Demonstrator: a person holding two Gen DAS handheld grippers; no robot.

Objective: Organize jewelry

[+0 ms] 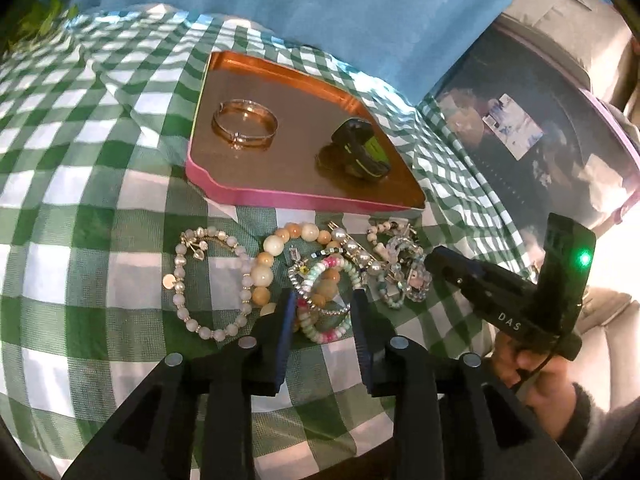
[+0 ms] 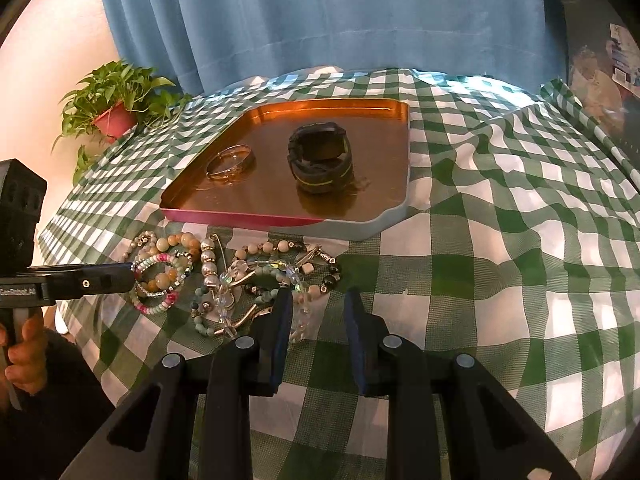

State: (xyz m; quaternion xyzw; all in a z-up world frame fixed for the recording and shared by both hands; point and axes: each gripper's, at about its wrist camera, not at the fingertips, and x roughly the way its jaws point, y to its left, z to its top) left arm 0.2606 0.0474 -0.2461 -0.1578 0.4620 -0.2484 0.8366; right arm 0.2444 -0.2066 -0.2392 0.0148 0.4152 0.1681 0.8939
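A pink-rimmed tray [image 1: 280, 199] [image 2: 240, 216] with a copper floor holds a gold bangle [image 1: 244, 124] [image 2: 231, 164] and a black and green wristband [image 1: 360, 149] [image 2: 320, 158]. In front of it several beaded bracelets lie in a pile on the checked cloth. My left gripper [image 1: 324, 300] is open, its fingers on either side of a pink, white and mint bead bracelet [image 1: 326, 330] [image 2: 154, 307]. My right gripper [image 2: 318, 300] is open at the right end of the pile, its left finger next to a clear bead bracelet [image 2: 224, 300]. A pearl bracelet [image 1: 208, 284] lies at the left.
A green and white checked cloth [image 2: 500, 280] covers the table. A potted plant [image 2: 116, 114] stands at the back left. A blue curtain [image 2: 320, 20] hangs behind. A dark container with a pink rim [image 1: 560, 152] sits to the right of the table.
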